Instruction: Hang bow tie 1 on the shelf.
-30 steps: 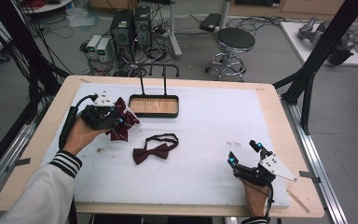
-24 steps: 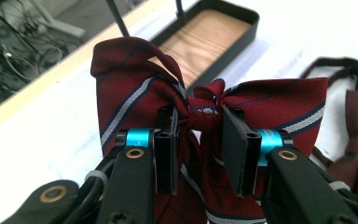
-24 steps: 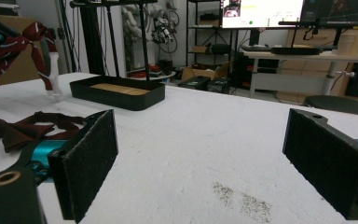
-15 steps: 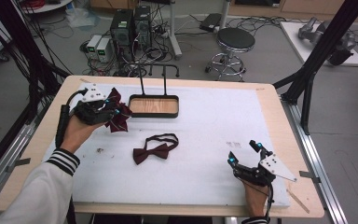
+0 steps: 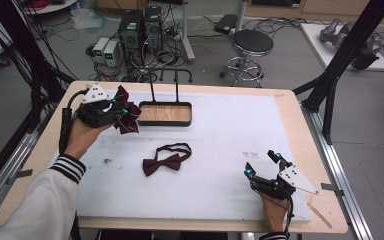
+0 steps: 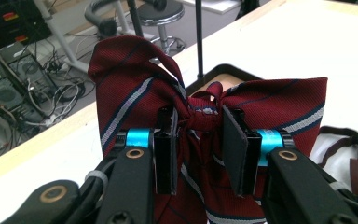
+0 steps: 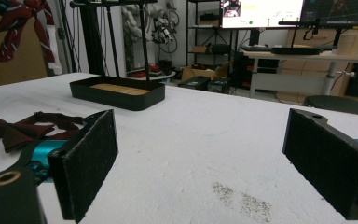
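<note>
Even, bright indoor lighting with soft shadows; pictures slightly grainy, and close-up gripper jaws look mildly blurred.

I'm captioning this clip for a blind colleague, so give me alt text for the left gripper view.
The left gripper pinches a dark red striped bow tie at its knot, the wings fanning out above the jaws. Behind it stand a black tray with upright rods and the table.

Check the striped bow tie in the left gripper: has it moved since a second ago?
Yes. The striped bow tie, clamped in the left gripper, has gone up the high view, from below the tray's level to beside it.
</note>
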`<state>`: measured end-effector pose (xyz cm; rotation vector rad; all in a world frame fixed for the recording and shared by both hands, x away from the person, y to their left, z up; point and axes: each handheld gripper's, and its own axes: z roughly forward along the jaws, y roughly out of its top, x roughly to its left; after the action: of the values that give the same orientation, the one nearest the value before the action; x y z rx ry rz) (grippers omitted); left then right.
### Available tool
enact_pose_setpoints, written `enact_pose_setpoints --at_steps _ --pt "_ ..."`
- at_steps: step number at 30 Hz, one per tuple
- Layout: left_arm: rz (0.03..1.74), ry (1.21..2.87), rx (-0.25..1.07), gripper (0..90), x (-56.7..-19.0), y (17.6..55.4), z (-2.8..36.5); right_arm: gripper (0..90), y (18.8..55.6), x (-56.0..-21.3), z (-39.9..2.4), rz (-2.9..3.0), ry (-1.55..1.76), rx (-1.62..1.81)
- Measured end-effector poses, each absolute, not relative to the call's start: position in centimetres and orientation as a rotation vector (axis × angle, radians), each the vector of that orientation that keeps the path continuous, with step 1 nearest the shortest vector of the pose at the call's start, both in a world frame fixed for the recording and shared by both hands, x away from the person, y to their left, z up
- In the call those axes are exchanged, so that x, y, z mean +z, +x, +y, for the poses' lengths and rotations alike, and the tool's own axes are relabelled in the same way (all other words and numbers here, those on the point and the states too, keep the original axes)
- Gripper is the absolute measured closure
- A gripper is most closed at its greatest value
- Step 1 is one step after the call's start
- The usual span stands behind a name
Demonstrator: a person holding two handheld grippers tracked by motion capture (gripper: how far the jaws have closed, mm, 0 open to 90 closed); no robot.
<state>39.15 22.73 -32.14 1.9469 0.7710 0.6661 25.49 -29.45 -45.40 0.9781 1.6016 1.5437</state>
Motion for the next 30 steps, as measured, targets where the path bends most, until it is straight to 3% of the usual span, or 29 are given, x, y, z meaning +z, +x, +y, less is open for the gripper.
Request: enact_pose_setpoints --at_steps 30 --pt "0.650 1.965 0.644 67.5 -28.8 40.4 20.4 9.6 25.5 -45.4 -29.5 1.598 0.972 1.547"
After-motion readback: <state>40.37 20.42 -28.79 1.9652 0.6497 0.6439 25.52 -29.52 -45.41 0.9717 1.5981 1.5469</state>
